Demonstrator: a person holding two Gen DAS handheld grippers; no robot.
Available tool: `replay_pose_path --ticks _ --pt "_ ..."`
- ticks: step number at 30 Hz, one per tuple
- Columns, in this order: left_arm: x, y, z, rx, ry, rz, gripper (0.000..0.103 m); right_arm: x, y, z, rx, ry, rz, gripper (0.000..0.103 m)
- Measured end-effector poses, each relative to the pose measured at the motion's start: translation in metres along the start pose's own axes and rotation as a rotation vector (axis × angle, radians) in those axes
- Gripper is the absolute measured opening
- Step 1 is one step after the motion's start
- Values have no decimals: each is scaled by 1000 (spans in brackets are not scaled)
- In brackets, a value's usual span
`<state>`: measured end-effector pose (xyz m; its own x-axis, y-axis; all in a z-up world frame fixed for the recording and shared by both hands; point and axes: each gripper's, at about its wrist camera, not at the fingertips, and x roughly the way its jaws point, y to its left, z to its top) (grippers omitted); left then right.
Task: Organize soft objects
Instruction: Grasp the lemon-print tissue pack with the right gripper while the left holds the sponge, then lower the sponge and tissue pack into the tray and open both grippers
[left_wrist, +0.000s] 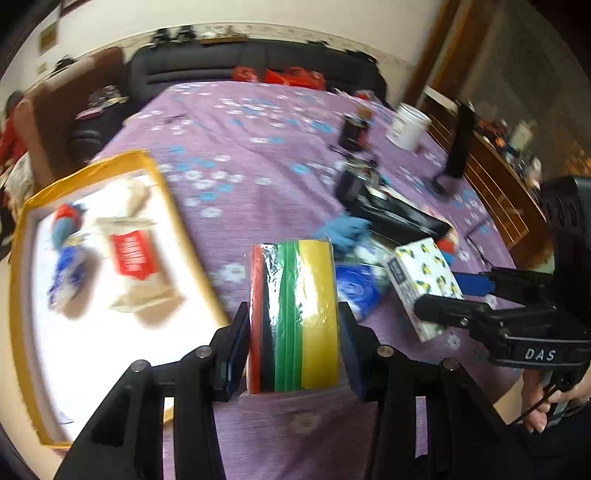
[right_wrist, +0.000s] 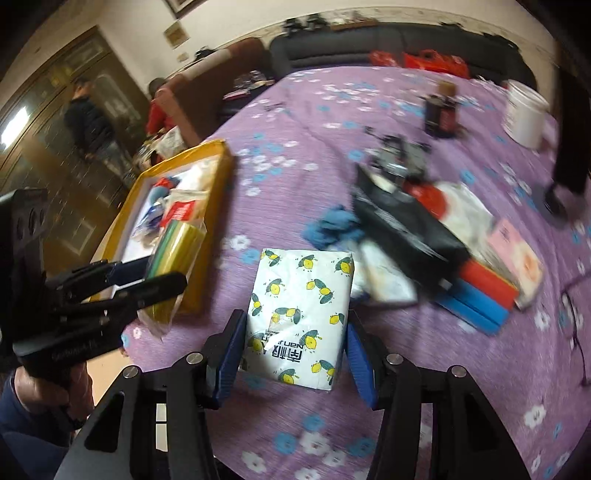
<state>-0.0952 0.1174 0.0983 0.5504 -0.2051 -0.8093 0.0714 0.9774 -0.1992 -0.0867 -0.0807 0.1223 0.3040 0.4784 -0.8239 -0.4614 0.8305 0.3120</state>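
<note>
Right now the left tongs are clamped on a plastic-wrapped pack of coloured sheets, striped red, black, green and yellow, which stands upright between the pads above the purple flowered table. At about nine o'clock from that pack lies a yellow-rimmed tray, its white floor holding a red-labelled packet, a blue and red soft toy and a blue pouch, all blurred.

The right tongs have a tissue pack printed with lemons between their blue pads; the left pad touches the wrapper and the right one sits just beside it, and in the left view the same pack hangs tilted in those tongs, clear of the table. A hand grips the left tool's handle at eight o'clock in the right view.

At about two o'clock from the tissue pack lies a heap: a blue cloth, a black bag, red and blue blocks and a pink box. Farther off, toward one o'clock, stand a dark bottle and a white tub.
</note>
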Motion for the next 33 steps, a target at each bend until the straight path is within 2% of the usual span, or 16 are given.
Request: replay_pose_path --ticks 8,15,22,27,33 --pt "-23 80 -16 -169 -28 80 44 29 63 25 -154 37 43 57" --pt "-34 137 -31 -271 -23 144 44 63 122 51 -250 64 105 57" --pt "-29 163 -38 -275 25 169 44 114 154 52 -250 164 167 57" --pt "-21 177 -39 -263 55 176 44 141 156 52 -224 206 160 57" --pt "-14 186 -35 -259 64 172 44 158 160 59 -228 204 124 57"
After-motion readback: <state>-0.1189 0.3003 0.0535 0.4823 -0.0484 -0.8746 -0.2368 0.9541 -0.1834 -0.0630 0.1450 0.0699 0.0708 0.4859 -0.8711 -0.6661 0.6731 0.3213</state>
